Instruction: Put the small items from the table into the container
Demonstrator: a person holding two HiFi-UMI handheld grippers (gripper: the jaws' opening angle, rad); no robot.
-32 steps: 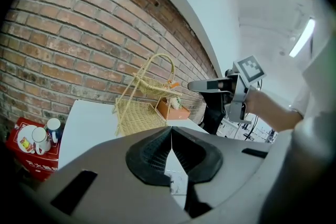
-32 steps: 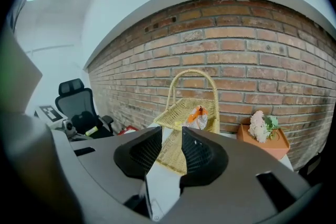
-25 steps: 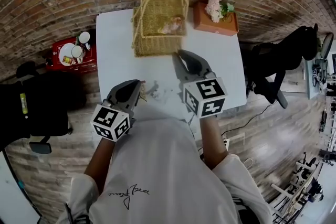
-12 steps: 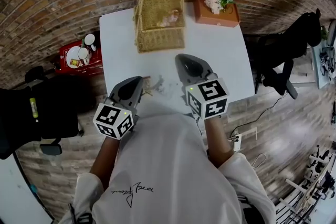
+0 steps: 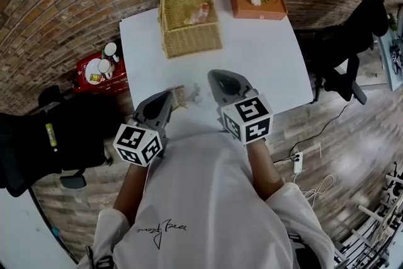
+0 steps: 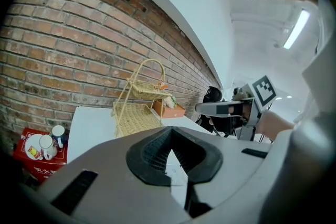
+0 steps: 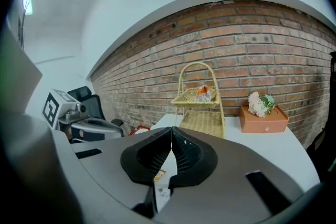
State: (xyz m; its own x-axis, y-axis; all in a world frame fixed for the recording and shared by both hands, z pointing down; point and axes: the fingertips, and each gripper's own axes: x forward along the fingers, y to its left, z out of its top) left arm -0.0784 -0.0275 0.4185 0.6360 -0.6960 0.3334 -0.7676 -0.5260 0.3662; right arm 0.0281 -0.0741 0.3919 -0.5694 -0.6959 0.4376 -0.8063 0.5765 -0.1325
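A two-tier wicker basket (image 5: pixel 189 19) stands at the far side of the white table (image 5: pixel 264 53). An orange-and-white item (image 7: pixel 203 93) lies in its upper tier. Small packets (image 5: pixel 181 95) lie near the table's front edge, just off the tip of my left gripper (image 5: pixel 169 97). That gripper is shut, and nothing shows between its tips (image 6: pixel 171 134). A white packet (image 6: pixel 176 173) shows on the table below the jaws. My right gripper (image 5: pixel 213 75) hovers over the table to the right of the packets. It is shut too, tips (image 7: pixel 171 131) together and empty.
An orange box with flowers (image 5: pixel 257 2) sits at the table's far right corner. A red stool with cups (image 5: pixel 94 69) stands left of the table. Black chairs stand at the left (image 5: pixel 56 135) and the right (image 5: pixel 343 47). A brick wall runs behind.
My right gripper has drawn back from the basket toward the table's near edge. The left gripper has stayed beside the packets. The head view has shifted a little.
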